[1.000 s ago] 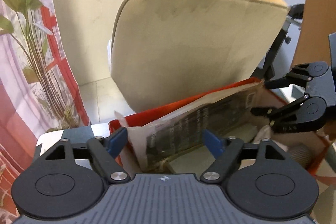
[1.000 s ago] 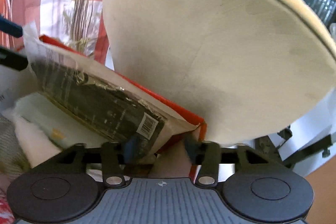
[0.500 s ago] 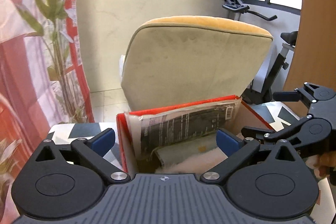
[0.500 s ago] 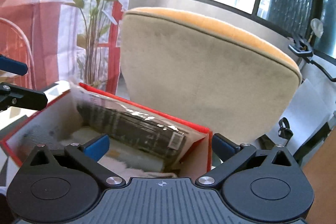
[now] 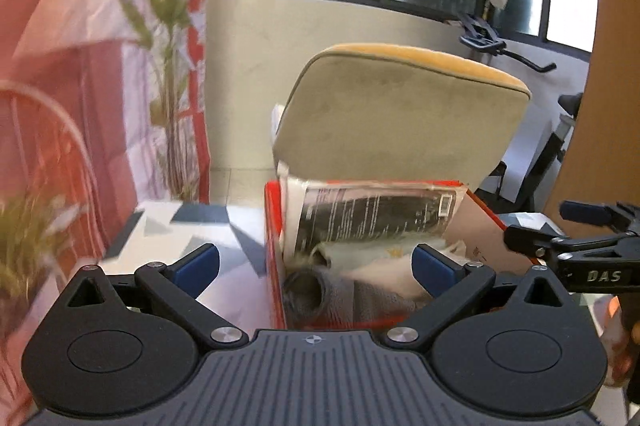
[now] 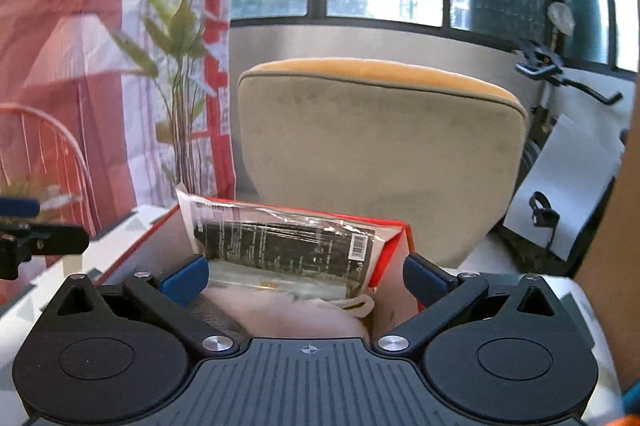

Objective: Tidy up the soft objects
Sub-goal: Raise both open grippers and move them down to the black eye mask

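Clear plastic packet with dark printed label stands on edge along the red cardboard box's far wall, long axis crosswise. Both hand-held grippers wide open, empty — left hand-held gripper, right hand-held gripper; jaws have just been opening, right nearer the packet.

**Hidden, cropped and blurred items**

Box: near wall hidden behind the left gripper body; floor covered by contents.
Packet: label print too small to read; lower edge buried behind cloths in the box.
Grey roll: far end out of sight under the cloths.
Chair behind the box: base hidden.
Plant left of the box: smeared by motion blur, cut by the edge.
Right gripper: body cut off at the right edge.
Exercise bike right of the chair: mostly hidden.
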`<state>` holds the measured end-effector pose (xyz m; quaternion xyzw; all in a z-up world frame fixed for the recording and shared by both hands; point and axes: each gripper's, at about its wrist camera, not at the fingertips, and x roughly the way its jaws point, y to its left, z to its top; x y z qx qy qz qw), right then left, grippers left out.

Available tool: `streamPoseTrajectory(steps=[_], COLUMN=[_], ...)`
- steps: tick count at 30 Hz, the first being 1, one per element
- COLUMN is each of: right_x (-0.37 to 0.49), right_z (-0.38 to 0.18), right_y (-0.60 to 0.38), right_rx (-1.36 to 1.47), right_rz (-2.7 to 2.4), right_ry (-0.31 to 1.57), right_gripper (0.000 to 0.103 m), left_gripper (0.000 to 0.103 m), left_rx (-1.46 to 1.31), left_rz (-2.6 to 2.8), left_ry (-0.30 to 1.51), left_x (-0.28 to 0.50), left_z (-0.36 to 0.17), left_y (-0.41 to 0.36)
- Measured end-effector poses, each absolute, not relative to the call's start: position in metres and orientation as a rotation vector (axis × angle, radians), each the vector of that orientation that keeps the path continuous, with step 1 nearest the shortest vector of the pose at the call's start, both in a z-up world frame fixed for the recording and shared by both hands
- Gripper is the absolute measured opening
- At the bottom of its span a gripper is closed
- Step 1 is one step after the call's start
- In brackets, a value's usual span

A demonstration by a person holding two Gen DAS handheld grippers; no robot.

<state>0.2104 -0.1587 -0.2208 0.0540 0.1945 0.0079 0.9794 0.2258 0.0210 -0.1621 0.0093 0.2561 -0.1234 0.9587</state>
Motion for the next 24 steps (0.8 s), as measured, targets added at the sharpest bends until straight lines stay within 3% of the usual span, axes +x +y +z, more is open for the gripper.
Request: streamPoseTrajectory(steps=[10,24], right_x=[0.151,0.114], right_z=[-0.258,-0.35], right_y=[-0.168,-0.149], right_rx=[0.186,0.256], right_rz=[-0.01,-0.039], right_ry=[0.324,0.433], right_gripper=[0.103,0.103], left_gripper=[0.103,0.103], left_rx=[0.002,-0.009], left_rz=[-0.202,-0.16], left_ry=[0.558,0.725], left_x=[0.19,0.165], left_z=[-0.196,-0.272], left_y=[0.033,0.038])
